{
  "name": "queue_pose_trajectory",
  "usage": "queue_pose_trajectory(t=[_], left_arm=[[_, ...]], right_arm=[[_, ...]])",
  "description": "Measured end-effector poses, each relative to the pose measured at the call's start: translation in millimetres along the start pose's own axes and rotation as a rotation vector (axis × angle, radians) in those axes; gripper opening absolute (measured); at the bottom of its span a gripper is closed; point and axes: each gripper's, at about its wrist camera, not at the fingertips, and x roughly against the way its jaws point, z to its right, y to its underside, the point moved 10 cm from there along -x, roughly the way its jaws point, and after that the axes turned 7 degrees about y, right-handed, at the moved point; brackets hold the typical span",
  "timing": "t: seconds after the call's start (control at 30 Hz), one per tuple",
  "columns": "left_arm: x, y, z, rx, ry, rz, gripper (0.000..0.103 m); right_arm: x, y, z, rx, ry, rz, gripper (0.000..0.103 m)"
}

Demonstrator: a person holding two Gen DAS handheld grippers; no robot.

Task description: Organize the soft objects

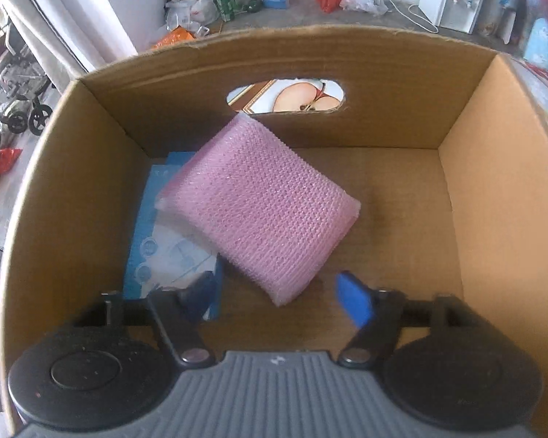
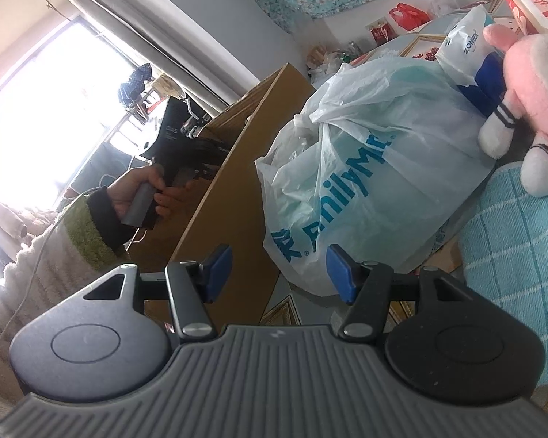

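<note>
My left claw [image 1: 277, 299] hangs spread over the cardboard box [image 1: 493, 189], empty; the pink sponge [image 1: 259, 208] sits mid-frame, tilted on a blue packet [image 1: 164, 255], and may slide. My right claw [image 2: 277, 273], spread and empty, could snag the plastic bag [image 2: 365, 168].

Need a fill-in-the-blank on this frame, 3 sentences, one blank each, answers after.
1. The pink sponge lies inside the ____ box.
2. One corner of the sponge rests on a flat ____ packet on the box floor.
3. The left gripper stands ____, its blue pads clear of the sponge.

Missing words: cardboard; blue; open
</note>
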Motion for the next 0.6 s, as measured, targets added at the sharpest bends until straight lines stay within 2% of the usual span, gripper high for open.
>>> queue_pose_trajectory(t=[0.1, 0.2, 0.3, 0.37, 0.47, 0.6], left_arm=[[8.1, 1.0, -1.4, 0.014, 0.0, 0.013, 0.077], [31.0, 2.6, -4.2, 0.048, 0.026, 0.069, 0.077], [68.9, 10.8, 2.1, 0.032, 0.056, 0.152, 0.077], [102.0, 25.4, 19.1, -0.002, 0.087, 0.208, 0.078], [152.8, 58.0, 51.5, -0.071, 0.195, 0.297, 0.082], [199.2, 107.5, 101.0, -0.163, 0.329, 0.387, 0.084]], right_arm=[[3.9, 0.3, -1.8, 0.002, 0.003, 0.011, 0.057], [9.4, 1.1, -1.5, -0.005, 0.01, 0.028, 0.057], [17.5, 6.7, 1.8, -0.012, 0.029, 0.042, 0.057], [26.1, 10.7, 5.3, -0.022, 0.039, 0.053, 0.057], [46.9, 14.3, 13.4, -0.03, 0.074, 0.092, 0.057], [82.8, 16.9, 25.7, -0.056, 0.117, 0.16, 0.057]])
